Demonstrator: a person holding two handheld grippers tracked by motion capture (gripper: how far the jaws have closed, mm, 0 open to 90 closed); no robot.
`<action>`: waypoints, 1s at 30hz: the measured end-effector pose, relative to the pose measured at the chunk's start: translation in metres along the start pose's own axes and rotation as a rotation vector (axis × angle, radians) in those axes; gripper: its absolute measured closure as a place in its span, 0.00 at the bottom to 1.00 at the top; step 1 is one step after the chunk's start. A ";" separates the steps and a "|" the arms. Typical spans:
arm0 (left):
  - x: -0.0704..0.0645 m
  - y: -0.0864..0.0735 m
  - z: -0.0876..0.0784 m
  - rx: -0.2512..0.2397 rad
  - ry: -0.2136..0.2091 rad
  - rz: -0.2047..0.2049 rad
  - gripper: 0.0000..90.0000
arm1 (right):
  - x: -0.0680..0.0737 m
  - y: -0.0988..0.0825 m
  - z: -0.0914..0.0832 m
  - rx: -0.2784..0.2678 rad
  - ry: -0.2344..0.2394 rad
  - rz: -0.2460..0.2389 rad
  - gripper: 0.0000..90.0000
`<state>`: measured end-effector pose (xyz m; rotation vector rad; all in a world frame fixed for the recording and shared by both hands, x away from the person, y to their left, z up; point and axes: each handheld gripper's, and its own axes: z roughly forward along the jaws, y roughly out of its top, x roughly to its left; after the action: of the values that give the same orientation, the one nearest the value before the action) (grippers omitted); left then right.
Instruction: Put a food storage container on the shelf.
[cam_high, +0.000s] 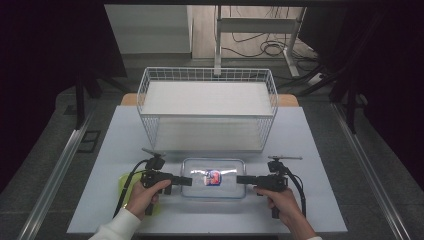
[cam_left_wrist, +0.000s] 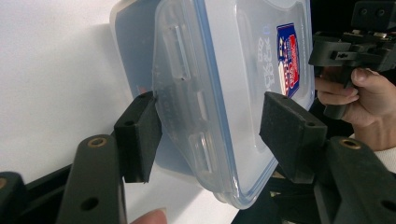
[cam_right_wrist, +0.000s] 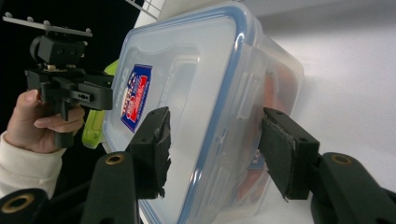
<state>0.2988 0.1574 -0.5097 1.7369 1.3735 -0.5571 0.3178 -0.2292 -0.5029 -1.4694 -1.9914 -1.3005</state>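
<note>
Overhead, the clear lidded box (cam_high: 214, 178) sits on the desk (cam_high: 310, 150) just before the wire basket (cam_high: 207, 107), left tongs (cam_high: 186, 180) and right tongs (cam_high: 242, 179) at its ends. Left gripper view: jaws half-wide around the box's (cam_left_wrist: 224, 93) end, one pad touching its latch. Right gripper view: jaws straddle the box (cam_right_wrist: 205, 116); grip unclear.

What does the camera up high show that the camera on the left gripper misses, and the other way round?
The high view takes in the white wire basket behind the clear lidded container, the whole table and the floor with cables beyond it. The left gripper view shows the locking flap on the container's short end standing between that gripper's black pads, one pad touching it. Both show the container's blue-sealed lid with its red and blue sticker, and the right gripper at the far end.
</note>
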 end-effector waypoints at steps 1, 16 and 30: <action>0.000 0.000 0.000 -0.006 -0.004 -0.003 0.44 | 0.000 0.000 0.000 -0.003 0.000 -0.002 0.51; -0.001 -0.005 -0.007 -0.023 -0.015 0.017 0.50 | 0.004 -0.004 -0.006 -0.020 0.024 -0.001 0.58; -0.006 -0.009 -0.011 -0.030 -0.002 0.049 0.52 | 0.010 -0.005 -0.008 -0.034 0.012 -0.023 0.58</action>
<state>0.2870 0.1634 -0.5016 1.7402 1.3281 -0.5089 0.3080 -0.2305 -0.4939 -1.4544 -1.9936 -1.3559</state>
